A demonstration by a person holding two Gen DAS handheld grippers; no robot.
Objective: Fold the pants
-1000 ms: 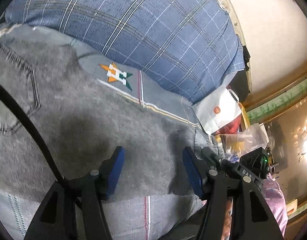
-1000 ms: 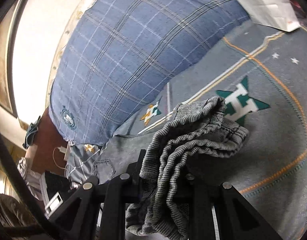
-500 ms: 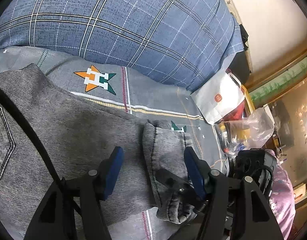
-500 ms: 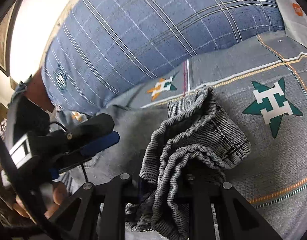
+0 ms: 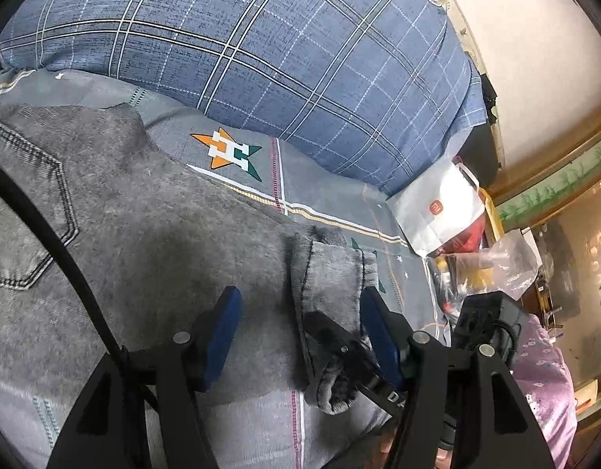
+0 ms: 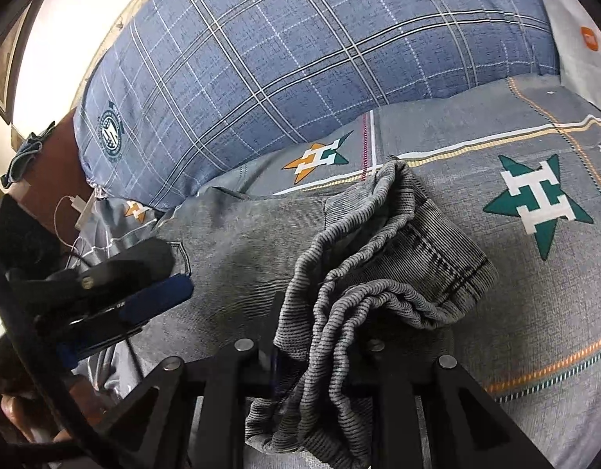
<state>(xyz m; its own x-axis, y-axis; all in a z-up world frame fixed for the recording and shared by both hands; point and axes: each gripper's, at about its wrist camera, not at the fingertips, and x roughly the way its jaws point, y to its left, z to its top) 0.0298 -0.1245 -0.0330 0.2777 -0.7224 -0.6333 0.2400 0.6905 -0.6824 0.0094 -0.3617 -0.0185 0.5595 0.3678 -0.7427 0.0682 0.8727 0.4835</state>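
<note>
Pants: grey denim pants (image 5: 151,234) lie spread across the bed, with a stitched back pocket (image 5: 26,226) at the left of the left wrist view; the leg end is folded back over the rest and bunched into thick folds (image 6: 370,258).
Bed: grey sheet (image 6: 515,148) printed with star emblems and striped lines, bare to the right of the pants.
Right gripper: the right gripper (image 6: 320,351) has its fingers narrow, clamped on the bunched leg end of the pants; ribbed folds of cloth spill out over and between them, so the pads themselves are hidden.
Left gripper: the left gripper (image 5: 300,336) has its blue fingers (image 5: 222,336) set wide apart with nothing pressed between them; it hangs over the flat grey cloth, just beside the folded leg end. In the right wrist view it shows at the left edge (image 6: 136,301), above the pants.
Grippers together: the right gripper's black tip lies between the left gripper's fingers in the left wrist view.
Pillow: a big blue checked pillow (image 5: 261,58) lies along the far edge of the bed, beyond the pants.
Bag: a white paper bag (image 5: 437,211) with an orange logo stands at the pillow's right end, beside clutter in clear plastic (image 5: 496,265).
</note>
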